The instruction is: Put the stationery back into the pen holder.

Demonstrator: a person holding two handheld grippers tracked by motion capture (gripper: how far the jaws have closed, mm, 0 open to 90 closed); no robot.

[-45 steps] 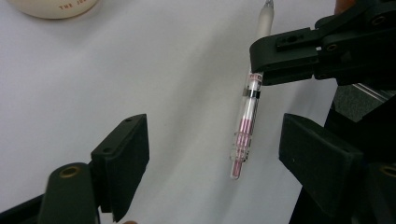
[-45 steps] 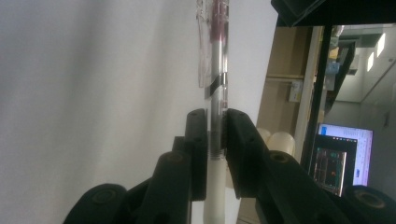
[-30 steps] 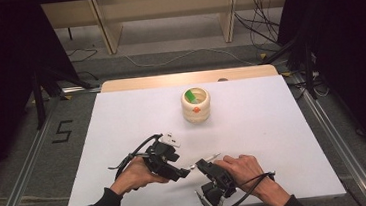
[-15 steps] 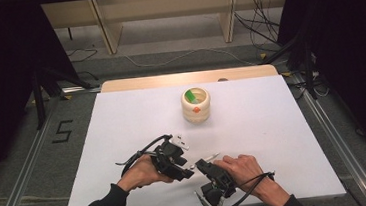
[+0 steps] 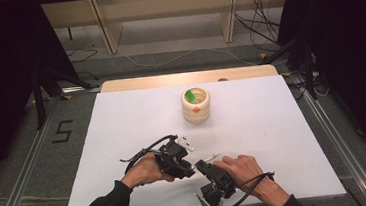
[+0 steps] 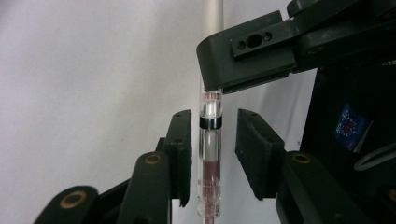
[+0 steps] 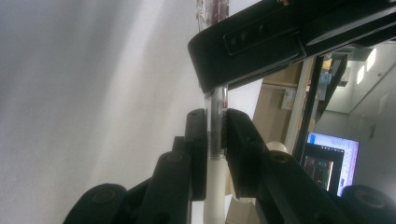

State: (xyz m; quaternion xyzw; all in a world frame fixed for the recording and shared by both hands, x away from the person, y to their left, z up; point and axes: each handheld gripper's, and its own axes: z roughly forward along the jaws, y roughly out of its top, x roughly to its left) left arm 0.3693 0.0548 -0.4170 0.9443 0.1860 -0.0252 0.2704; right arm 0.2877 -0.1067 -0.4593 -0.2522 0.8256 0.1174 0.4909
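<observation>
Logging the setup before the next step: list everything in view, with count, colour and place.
table sheet: 1, white, covers the table top
pot: 1, cream with an orange mark, far middle of the sheet
green piece: 1, green, inside the pot
pen: 1, clear barrel with red ink and black band, between the two claws
cables: several, black, floor beyond the table
monitor: 1, lit, background
left claw: 1, black, jaws just closing around the pen, gaps both sides
right claw: 1, black, shut on the pen
</observation>
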